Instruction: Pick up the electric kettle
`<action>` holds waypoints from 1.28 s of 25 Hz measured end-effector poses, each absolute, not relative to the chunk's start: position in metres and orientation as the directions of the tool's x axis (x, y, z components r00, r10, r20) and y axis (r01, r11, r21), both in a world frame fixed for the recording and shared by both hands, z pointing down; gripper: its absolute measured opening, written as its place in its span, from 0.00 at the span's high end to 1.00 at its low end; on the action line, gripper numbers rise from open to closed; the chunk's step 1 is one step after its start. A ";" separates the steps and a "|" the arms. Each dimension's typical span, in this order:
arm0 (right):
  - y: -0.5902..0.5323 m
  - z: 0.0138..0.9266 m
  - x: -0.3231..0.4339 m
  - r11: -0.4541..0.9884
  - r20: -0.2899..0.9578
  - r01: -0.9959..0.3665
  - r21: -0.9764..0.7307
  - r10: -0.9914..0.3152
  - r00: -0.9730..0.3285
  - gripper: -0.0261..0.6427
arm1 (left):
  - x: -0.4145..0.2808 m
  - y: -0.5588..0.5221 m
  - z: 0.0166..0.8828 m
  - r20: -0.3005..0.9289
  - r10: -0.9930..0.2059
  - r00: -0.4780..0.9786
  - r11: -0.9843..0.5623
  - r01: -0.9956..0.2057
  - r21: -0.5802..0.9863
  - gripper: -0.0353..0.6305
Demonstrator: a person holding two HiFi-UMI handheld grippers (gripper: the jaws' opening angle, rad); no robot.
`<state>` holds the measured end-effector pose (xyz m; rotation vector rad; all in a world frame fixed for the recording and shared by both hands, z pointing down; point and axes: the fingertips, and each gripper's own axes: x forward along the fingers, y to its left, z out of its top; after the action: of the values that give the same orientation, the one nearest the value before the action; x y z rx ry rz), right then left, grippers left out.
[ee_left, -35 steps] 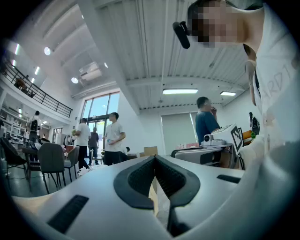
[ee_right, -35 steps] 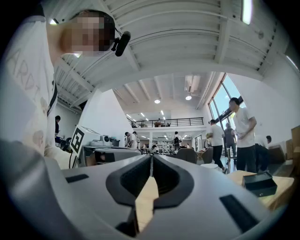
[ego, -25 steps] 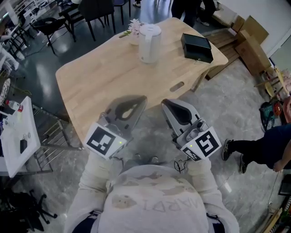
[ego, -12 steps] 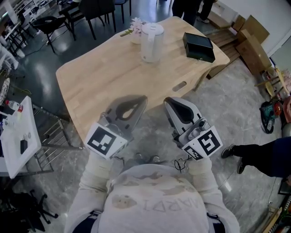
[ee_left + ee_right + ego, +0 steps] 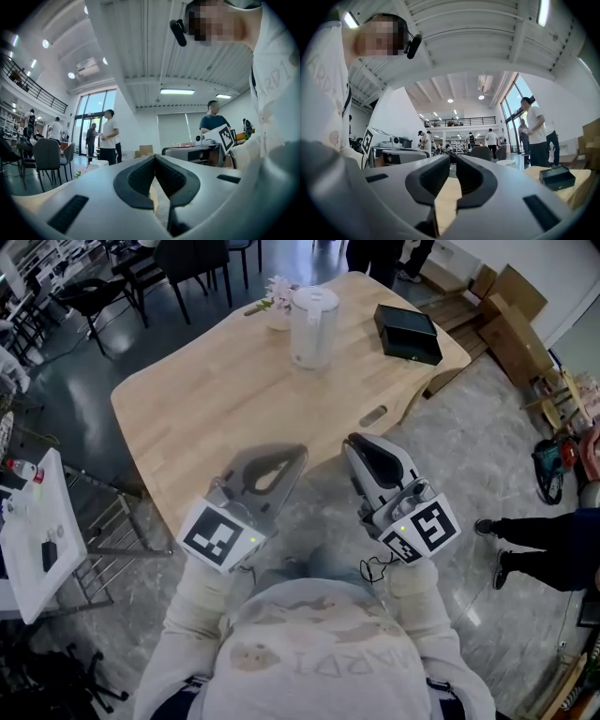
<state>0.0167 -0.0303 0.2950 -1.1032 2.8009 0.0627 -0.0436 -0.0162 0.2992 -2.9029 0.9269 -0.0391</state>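
Note:
The white electric kettle [image 5: 311,327] stands upright on the far part of the light wooden table [image 5: 216,399], well beyond both grippers. My left gripper [image 5: 300,452] hovers at the table's near edge, jaws shut with nothing between them; in the left gripper view [image 5: 154,157] its pads meet at the tip. My right gripper [image 5: 353,442] hangs beside it, just off the table's near right edge, also shut and empty; the right gripper view [image 5: 453,158] shows its pads almost touching. Neither gripper touches the kettle.
A black box [image 5: 408,335] lies on the table right of the kettle, and a small flower bunch [image 5: 276,294] sits behind it. Dark chairs [image 5: 192,263] stand past the table. A person's legs [image 5: 548,542] are at the right, cardboard boxes [image 5: 514,298] at upper right, a white rack [image 5: 37,531] at the left.
Both grippers have slid slightly lower in the head view and stay shut. The person at the right has stepped further right.

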 end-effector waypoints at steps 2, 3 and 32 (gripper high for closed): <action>-0.035 0.298 0.016 0.727 -0.129 -0.687 -0.017 -0.683 -0.719 0.92 | -0.044 -0.019 0.303 -0.006 -0.569 0.822 -0.818 -0.567 -0.095 0.93; -0.039 0.301 0.015 0.725 -0.126 -0.688 -0.022 -0.685 -0.717 0.92 | -0.044 -0.021 0.304 -0.009 -0.563 0.826 -0.822 -0.562 -0.094 0.93; -0.273 0.375 0.021 0.800 0.011 -0.592 -0.100 -0.594 -0.805 0.81 | -0.024 -0.186 0.304 -0.005 -0.625 0.781 -0.781 -0.625 0.019 0.93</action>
<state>0.0211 -0.2726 0.3753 -0.9750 2.9606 -0.1542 -0.0236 -0.1859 0.3037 -2.9800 1.0460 0.0169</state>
